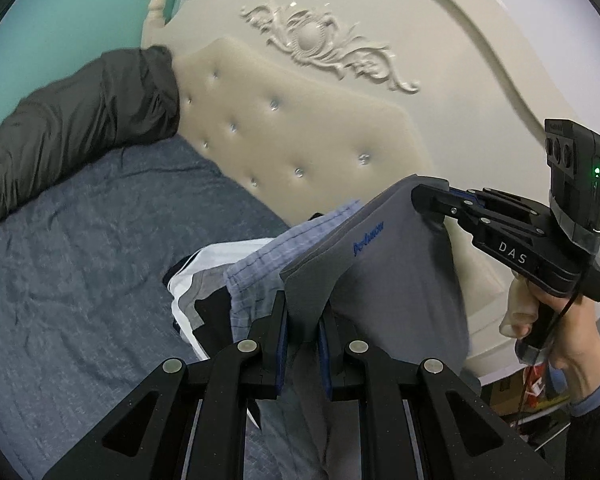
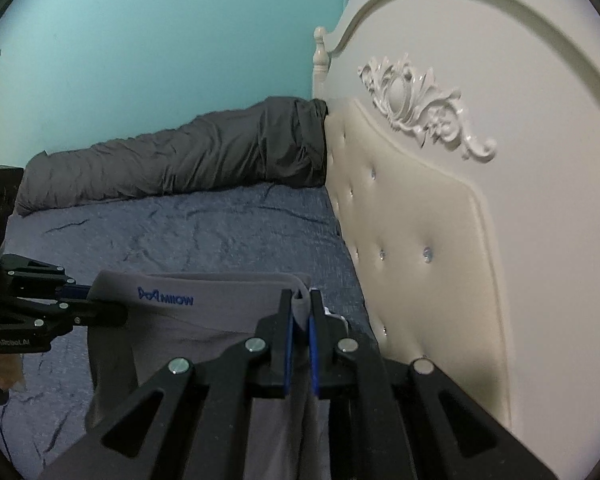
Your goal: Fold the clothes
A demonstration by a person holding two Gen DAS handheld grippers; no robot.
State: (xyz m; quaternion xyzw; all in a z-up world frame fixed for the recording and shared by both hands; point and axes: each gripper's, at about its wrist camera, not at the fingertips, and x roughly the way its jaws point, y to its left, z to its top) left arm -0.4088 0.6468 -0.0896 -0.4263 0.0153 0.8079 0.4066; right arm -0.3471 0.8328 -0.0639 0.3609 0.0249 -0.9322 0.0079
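A grey garment (image 1: 396, 264) with blue lettering on its waistband hangs in the air between my two grippers, above the bed. My left gripper (image 1: 303, 300) is shut on one end of the waistband. My right gripper (image 1: 418, 200) is shut on the other end. In the right wrist view the same garment (image 2: 204, 320) stretches from my right gripper (image 2: 301, 300) across to my left gripper (image 2: 116, 314). A pile of other clothes (image 1: 236, 276), light blue, white and black, lies on the bed under the garment.
The bed has a blue-grey sheet (image 1: 84, 248). A dark grey rolled duvet (image 2: 188, 156) lies along the turquoise wall. The cream tufted headboard (image 2: 412, 220) stands close on the right.
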